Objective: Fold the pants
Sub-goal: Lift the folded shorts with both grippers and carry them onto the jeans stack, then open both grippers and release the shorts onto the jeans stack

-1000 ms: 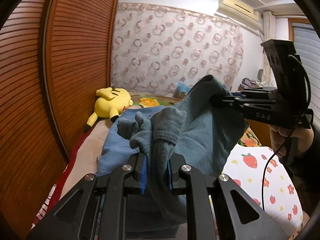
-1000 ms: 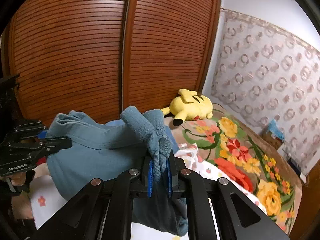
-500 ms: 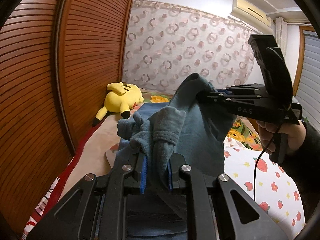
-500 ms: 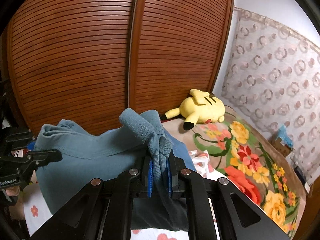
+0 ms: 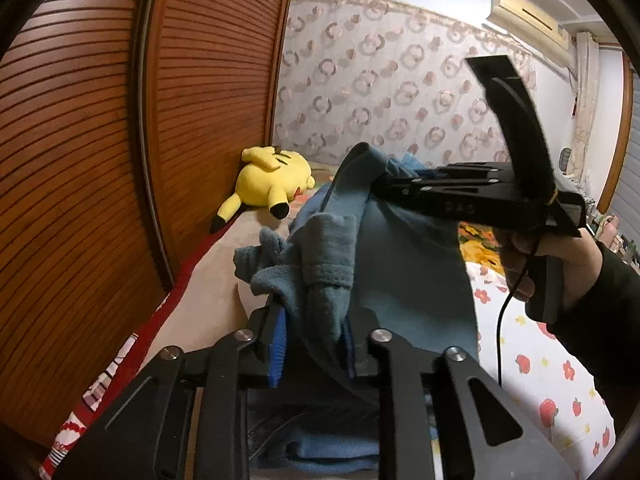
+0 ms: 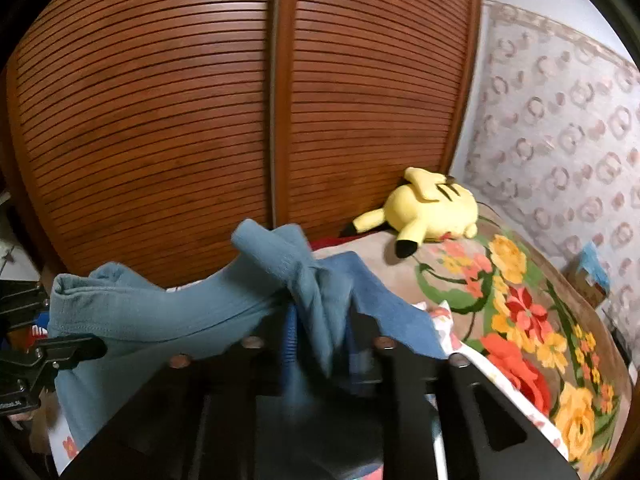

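Tilting downward, both grippers (image 5: 314, 338) (image 6: 320, 344) loosening, pants (image 5: 404, 280) between

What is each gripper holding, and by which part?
Blue pants, by bunched ribbed edges: one lies inside the left gripper, one inside the right gripper. Both have just been opening, so grip cannot be told.
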Demonstrator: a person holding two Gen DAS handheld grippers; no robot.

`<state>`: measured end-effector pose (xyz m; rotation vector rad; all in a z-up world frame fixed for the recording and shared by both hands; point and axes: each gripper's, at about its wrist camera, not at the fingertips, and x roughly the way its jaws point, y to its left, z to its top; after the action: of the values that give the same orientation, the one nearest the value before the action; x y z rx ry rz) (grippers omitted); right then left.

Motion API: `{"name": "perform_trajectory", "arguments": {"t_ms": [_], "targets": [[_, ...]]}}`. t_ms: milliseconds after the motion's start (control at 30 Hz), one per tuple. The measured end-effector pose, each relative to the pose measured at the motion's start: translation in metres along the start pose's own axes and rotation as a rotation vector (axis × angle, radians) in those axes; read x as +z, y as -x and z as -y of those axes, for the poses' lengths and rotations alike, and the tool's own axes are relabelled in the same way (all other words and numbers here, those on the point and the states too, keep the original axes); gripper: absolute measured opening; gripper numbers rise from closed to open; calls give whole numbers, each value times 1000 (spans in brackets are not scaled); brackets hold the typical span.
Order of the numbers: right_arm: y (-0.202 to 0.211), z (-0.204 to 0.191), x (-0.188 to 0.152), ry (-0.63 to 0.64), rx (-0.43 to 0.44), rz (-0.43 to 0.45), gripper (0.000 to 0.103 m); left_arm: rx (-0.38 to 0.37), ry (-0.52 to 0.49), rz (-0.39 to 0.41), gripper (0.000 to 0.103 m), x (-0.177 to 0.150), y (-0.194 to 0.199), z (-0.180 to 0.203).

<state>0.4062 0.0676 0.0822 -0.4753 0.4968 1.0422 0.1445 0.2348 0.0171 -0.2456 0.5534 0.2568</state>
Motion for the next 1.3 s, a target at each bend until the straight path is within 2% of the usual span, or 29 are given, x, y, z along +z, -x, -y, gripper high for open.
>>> {"name": "perform_trajectory", "arguments": {"t_ms": [67, 100, 167, 200, 233, 333, 467, 667, 900, 1100, 1300], "targets": [[10, 8, 0, -33, 2, 25, 37, 7, 2, 8, 39, 2, 3, -2], [14, 10, 0, -42, 4, 34, 40, 10, 1, 16, 50, 2, 5, -3], [25, 12, -2, -39, -8, 51, 41, 6, -3, 29, 61, 3, 10, -3], [31, 14, -3, -43, -18, 57, 41, 9, -13, 34, 71, 5, 12, -3], [36, 16, -5, -49, -17, 60, 41, 13, -21, 41, 74, 6, 14, -2], [52, 15, -16, -59, -23, 83, 41, 25, -42, 74, 76, 11, 24, 2], [59, 5, -29, -65, 15, 91, 41, 19, -78, 85, 76, 18, 27, 9], [42, 6, -34, -68, 66, 56, 41, -40, -102, -7, 76, 14, 3, 18], [15, 30, -31, -118, 42, 31, 41, -27, -121, -94, 76, -2, -22, 21], [3, 24, -37, -130, 37, 34, 41, -20, -127, -119, 76, -9, -32, 24], [19, 14, -44, -158, -5, 44, 41, -13, -129, -118, 76, -10, -29, 27]]}}
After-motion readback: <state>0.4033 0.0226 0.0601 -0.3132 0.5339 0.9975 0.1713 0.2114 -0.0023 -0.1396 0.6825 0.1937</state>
